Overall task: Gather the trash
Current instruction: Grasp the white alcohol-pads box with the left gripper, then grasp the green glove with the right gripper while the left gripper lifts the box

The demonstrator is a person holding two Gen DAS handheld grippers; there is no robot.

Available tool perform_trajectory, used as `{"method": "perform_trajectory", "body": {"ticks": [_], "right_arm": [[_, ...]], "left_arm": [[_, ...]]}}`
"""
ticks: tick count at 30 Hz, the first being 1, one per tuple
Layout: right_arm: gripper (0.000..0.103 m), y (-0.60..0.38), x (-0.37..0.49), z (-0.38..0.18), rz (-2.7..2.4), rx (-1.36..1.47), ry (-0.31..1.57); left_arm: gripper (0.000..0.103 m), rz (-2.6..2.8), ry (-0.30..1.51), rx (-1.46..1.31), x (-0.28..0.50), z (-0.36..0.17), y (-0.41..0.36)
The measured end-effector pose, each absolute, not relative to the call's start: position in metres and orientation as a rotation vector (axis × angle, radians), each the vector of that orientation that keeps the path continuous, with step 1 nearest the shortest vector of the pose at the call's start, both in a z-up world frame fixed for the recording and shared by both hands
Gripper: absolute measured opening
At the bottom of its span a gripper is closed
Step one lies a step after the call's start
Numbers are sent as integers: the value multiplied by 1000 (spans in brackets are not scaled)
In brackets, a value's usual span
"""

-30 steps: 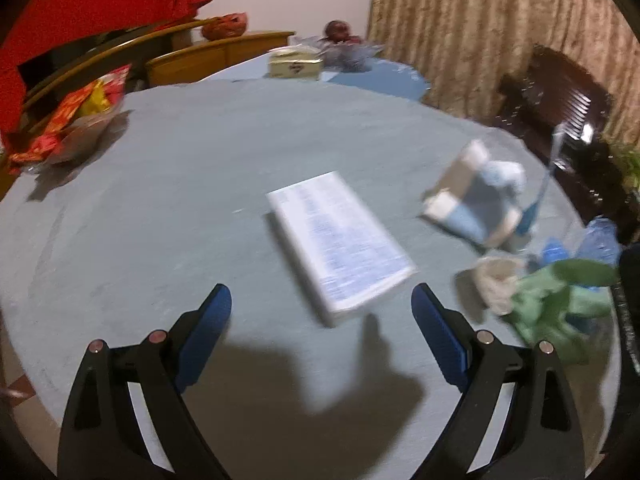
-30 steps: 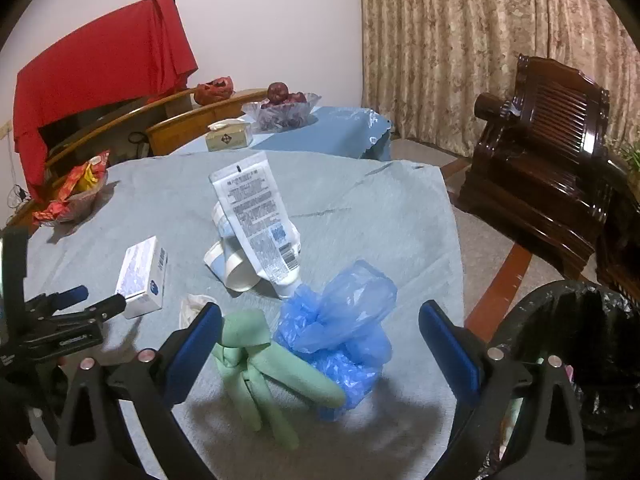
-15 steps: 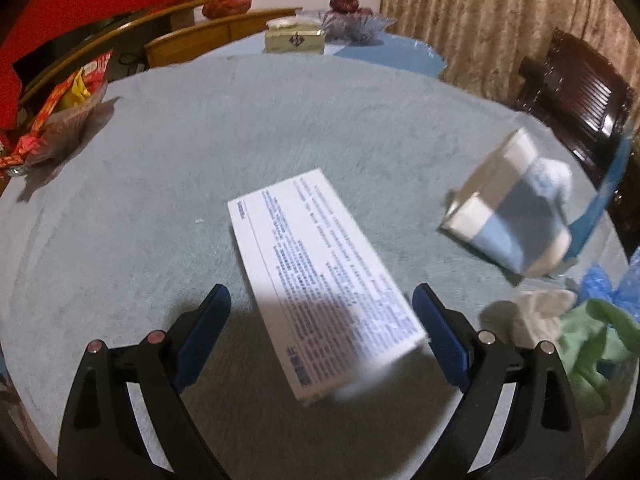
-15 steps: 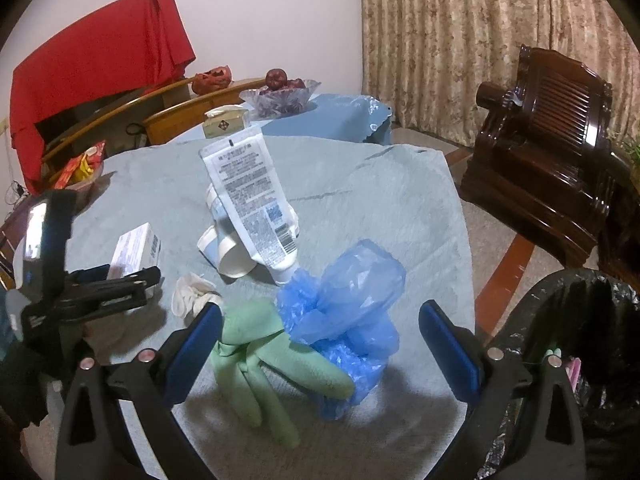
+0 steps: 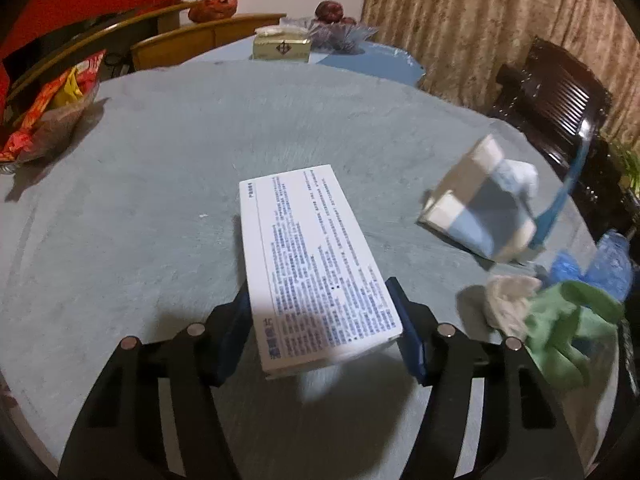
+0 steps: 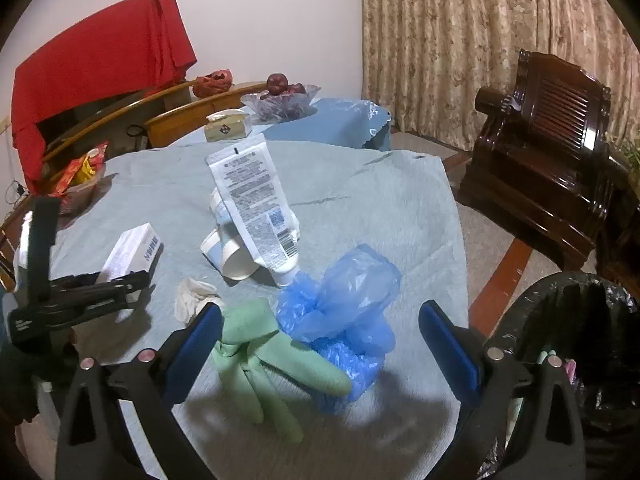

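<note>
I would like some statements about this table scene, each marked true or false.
1. The left gripper is shut on the white box. True.
2. The right gripper holds the green glove. False: it is open, and the glove lies on the table.
3. The blue bag sits beside the glove. True.
4. The tube lies flat on the table. False: it leans on the cup.
5. The bin with the black bag is left of the table. False: it is on the right.
</note>
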State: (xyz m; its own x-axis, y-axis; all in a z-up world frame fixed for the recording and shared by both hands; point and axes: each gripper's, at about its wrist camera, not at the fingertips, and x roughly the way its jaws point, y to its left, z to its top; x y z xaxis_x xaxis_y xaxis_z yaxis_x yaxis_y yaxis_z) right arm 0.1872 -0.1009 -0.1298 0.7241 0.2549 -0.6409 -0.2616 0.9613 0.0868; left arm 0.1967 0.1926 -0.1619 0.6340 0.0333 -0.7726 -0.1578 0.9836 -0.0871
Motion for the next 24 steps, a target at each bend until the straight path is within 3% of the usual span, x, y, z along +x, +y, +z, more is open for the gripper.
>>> {"method": "perform_trajectory", "body": {"ticks": [14,21,24], "right_arm": [[96,-94,165,-132,320,-11,736],[72,-66,174,-139,388,-55,752],[66,-60,181,-147,386,-72,772]], "left_arm": [[59,8,850,-130,152,-142,166],[58,13,830,-116,149,-137,169],[58,21,824,-112,150,-135,172]]}}
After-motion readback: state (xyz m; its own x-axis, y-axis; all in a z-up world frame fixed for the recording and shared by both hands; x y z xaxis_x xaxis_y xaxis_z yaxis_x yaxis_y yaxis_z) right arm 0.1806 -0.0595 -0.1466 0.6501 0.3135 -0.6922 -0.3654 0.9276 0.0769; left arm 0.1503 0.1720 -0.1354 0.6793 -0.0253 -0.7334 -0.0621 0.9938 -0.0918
